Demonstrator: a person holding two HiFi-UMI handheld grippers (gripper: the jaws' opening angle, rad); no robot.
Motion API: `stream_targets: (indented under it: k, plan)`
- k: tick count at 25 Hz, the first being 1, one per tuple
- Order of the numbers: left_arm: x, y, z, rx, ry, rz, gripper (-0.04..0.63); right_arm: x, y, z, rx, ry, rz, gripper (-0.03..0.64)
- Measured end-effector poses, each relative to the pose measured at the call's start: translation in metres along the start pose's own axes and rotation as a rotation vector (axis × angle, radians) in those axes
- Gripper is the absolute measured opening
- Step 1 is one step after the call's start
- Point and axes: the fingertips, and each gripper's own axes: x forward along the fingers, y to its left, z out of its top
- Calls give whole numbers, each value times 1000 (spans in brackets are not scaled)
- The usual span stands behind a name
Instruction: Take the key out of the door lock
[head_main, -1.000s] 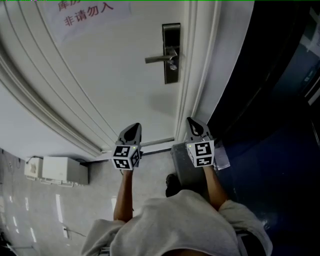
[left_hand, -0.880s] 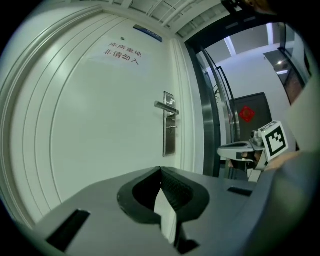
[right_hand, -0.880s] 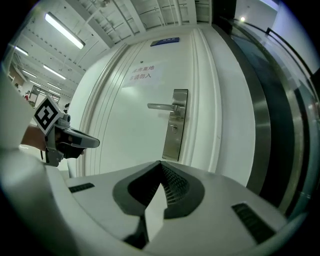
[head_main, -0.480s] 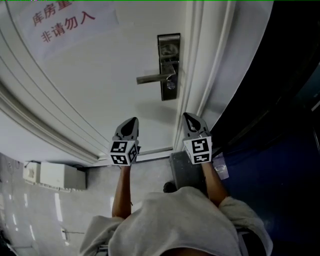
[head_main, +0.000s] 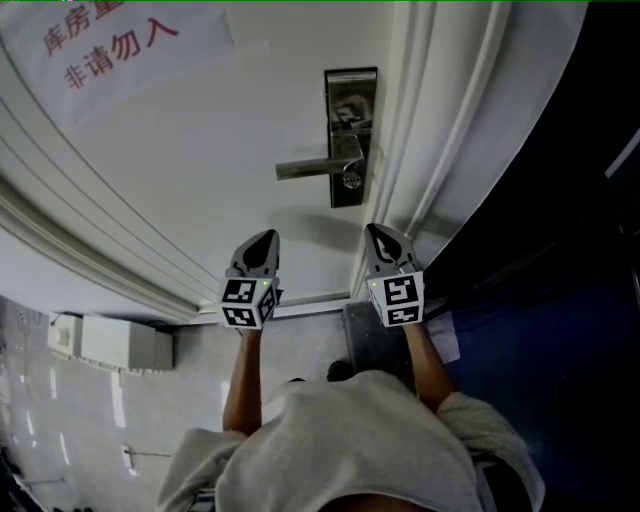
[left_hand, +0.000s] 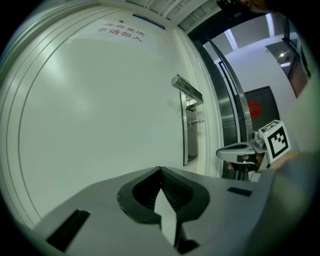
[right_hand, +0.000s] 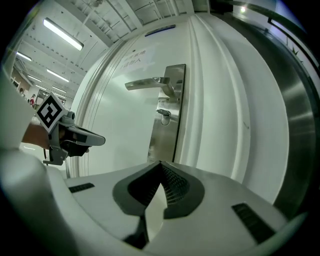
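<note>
Key (head_main: 350, 179) in door lock (head_main: 349, 140), untouched
Left tongs (head_main: 266, 238) and right tongs (head_main: 376, 233) clenched, empty; risk: arriving unopened, tips nudge key without gripping

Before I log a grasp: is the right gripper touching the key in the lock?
Apart. The right gripper view shows the right gripper, shut and empty, well short of the key.

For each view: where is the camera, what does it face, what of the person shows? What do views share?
Head view: on the head, facing down at the door; forearms, left gripper, right gripper.
Left gripper view: on that gripper, facing the door; its shut fingers.
Right gripper view: likewise, facing the handle.
Shared: handle, key.
</note>
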Motion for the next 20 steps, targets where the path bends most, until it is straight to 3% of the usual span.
stream_targets:
  k: [12, 20]
  plan:
    - [-13, 21, -1, 1, -3, -38, 17, -4, 27, -4, 7, 39, -45, 22]
    - [-24, 22, 1, 4, -17, -63, 17, -8, 31, 15, -66, 24, -69, 21]
